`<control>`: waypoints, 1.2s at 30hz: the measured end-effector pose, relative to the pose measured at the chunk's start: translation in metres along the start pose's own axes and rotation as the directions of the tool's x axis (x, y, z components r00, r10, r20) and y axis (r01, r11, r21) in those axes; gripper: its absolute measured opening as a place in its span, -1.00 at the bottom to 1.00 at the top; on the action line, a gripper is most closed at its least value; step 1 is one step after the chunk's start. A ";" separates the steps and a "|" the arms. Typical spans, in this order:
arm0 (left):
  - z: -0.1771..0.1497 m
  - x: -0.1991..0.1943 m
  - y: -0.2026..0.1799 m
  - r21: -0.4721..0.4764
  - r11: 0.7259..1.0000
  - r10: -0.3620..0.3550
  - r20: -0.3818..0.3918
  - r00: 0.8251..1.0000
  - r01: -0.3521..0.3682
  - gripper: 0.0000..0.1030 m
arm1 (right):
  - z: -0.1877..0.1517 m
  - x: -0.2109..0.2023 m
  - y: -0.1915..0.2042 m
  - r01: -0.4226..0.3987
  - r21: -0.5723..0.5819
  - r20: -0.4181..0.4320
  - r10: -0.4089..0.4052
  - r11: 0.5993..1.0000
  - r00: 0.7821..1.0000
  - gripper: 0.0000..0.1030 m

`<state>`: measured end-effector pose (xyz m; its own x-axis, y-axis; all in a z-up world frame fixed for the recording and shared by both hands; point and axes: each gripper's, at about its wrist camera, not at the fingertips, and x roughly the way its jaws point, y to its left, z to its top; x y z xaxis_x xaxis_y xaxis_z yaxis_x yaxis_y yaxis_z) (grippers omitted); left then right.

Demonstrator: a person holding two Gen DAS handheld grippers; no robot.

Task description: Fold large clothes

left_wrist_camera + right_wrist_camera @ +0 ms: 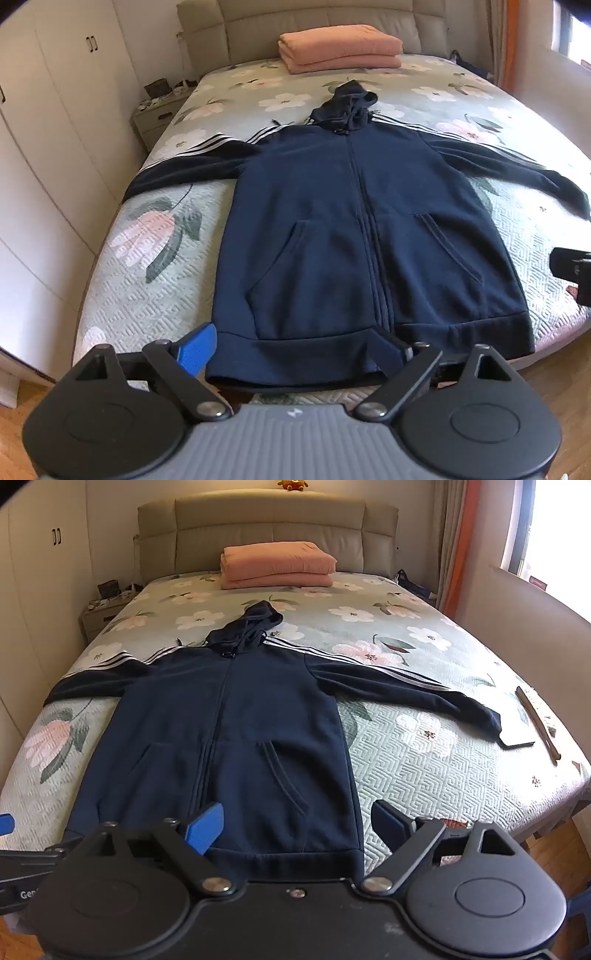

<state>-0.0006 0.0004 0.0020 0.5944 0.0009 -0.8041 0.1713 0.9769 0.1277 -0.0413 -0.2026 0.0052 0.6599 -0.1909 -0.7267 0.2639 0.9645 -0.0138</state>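
I see hoodie (pixel 354 236) flat on bed (pixel 155 295), sleeves spread | left gripper (pixel 295 350) jaws wide, empty, above hem | right gripper (pixel 299 827) same

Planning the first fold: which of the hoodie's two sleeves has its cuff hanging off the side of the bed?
The left sleeve, near the wardrobe: its end drops over the bed's edge. The right sleeve lies fully on the bedspread, cuff visible.
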 end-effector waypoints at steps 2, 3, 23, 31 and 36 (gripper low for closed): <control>0.001 -0.003 0.002 0.002 1.000 -0.009 0.015 1.000 0.009 0.70 | 0.000 0.000 0.002 0.012 -0.016 0.001 -0.012 1.000 1.000 1.00; -0.005 -0.010 -0.001 0.010 1.000 -0.002 0.037 0.999 0.001 0.69 | 0.000 0.000 0.002 0.011 -0.016 0.000 -0.011 1.000 1.000 1.00; 0.003 -0.013 0.013 -0.065 0.997 0.041 0.060 0.997 -0.037 0.67 | 0.002 -0.007 0.008 -0.019 -0.033 0.016 0.020 0.999 1.000 1.00; 0.004 -0.013 0.009 -0.056 0.998 0.032 0.054 0.998 -0.029 0.68 | 0.001 -0.007 0.004 -0.024 -0.014 0.017 0.024 1.000 1.000 1.00; 0.005 -0.014 0.007 -0.053 0.998 0.030 0.056 0.998 -0.027 0.68 | 0.002 -0.008 0.003 -0.028 -0.005 0.021 0.028 1.000 0.999 1.00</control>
<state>-0.0039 0.0061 0.0165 0.6427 0.0185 -0.7659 0.1129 0.9865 0.1186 -0.0442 -0.1988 0.0120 0.6817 -0.1673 -0.7122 0.2417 0.9703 0.0035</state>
